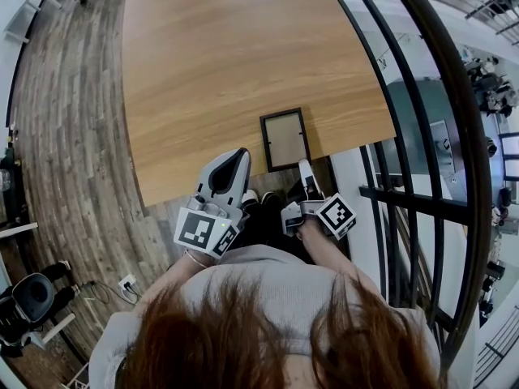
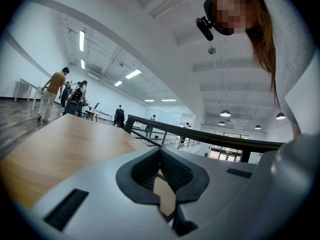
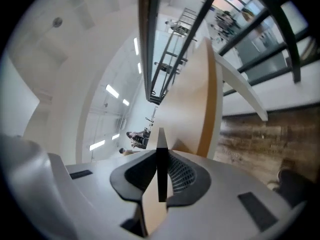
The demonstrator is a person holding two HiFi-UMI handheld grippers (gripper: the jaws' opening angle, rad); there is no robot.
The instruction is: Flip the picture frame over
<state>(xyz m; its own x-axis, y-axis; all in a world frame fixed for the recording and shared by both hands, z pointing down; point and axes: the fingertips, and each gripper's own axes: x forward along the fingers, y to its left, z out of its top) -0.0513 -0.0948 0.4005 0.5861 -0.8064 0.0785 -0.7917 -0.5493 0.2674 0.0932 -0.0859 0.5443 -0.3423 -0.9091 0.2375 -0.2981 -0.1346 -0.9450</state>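
A black picture frame (image 1: 285, 138) with a tan panel showing lies on the wooden table (image 1: 227, 55), close to its near edge. My right gripper (image 1: 306, 171) reaches to the frame's near right corner. In the right gripper view that gripper (image 3: 161, 159) is rolled onto its side, and the frame's thin black edge (image 3: 162, 186) stands between the pads, pinched by them. My left gripper (image 1: 234, 165) rests at the table's near edge, left of the frame and apart from it. Its pads (image 2: 160, 154) meet at the tips with nothing between them.
A black metal railing (image 1: 405, 136) curves along the table's right side, with a drop to a lower floor beyond. Wood-plank floor (image 1: 73, 136) lies to the left. Several people (image 2: 52, 91) stand far off past the tabletop (image 2: 60, 144).
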